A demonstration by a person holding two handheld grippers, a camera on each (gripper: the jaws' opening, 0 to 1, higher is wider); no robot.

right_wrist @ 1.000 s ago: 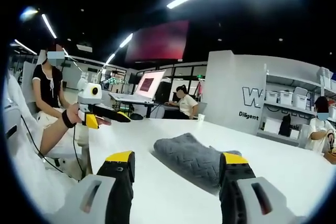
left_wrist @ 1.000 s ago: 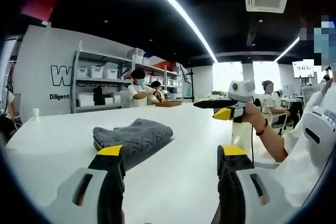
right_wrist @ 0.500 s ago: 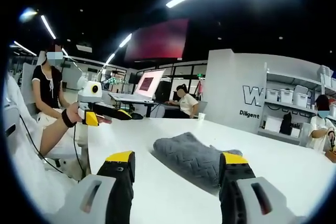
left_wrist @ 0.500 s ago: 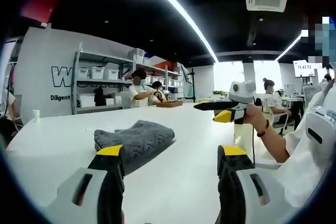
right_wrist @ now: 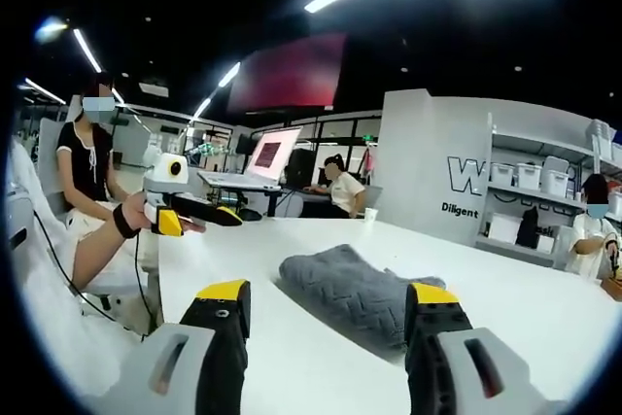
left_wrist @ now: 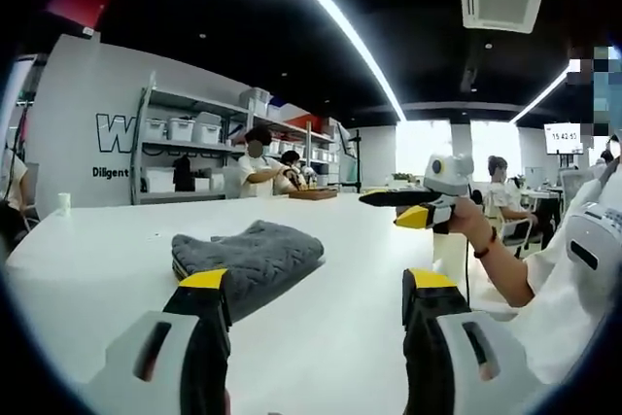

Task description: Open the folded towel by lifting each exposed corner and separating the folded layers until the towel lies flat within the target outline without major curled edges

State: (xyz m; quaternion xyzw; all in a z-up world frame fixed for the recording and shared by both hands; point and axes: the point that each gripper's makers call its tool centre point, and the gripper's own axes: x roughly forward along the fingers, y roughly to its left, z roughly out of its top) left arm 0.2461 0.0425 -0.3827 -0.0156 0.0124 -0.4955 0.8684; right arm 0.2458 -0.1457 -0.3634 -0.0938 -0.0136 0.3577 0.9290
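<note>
The grey quilted towel (left_wrist: 248, 258) was seen lying folded on the white table (left_wrist: 340, 328), no corner yet lifted; the left gripper (left_wrist: 313, 291) and right gripper (right_wrist: 328, 300) were held open and empty nearby, unfolding judged entirely ahead

Both grippers have grey bodies and black fingers (left_wrist: 207, 310) with yellow tips; the person wears white.

Both yellow-tipped grey tools are held up level, jaws spread wide, nothing gripped: left tool (left_wrist: 316, 284), right tool (right_wrist: 330, 293), arms stretched forward.
</note>
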